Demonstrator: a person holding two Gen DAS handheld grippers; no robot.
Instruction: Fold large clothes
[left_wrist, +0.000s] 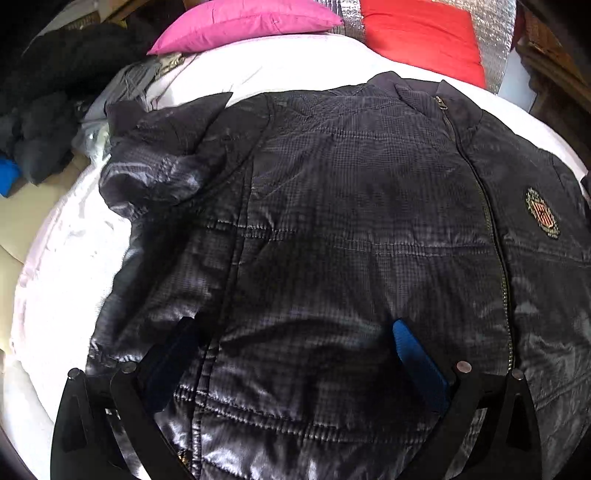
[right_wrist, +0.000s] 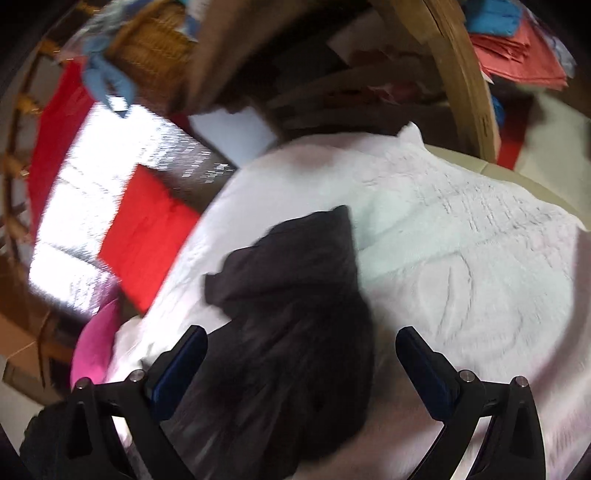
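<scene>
A pink cushion (left_wrist: 243, 22) and a red cushion (left_wrist: 424, 37) lie at the far edge of the white bedspread (left_wrist: 66, 251), and dark clothes (left_wrist: 48, 110) are heaped off its far-left corner. White cloth lies bare along the left edge and, in the right wrist view, across most of the right side. The dark quilted jacket (left_wrist: 351, 221) lies flat, front up, collar toward the cushions, with its zip (left_wrist: 491, 229) along its long axis. The left gripper (left_wrist: 299, 332) is wide open over the hem, holding nothing. The right gripper (right_wrist: 301, 343) is also wide open, astride the sleeve (right_wrist: 295, 295) without clamping it.
</scene>
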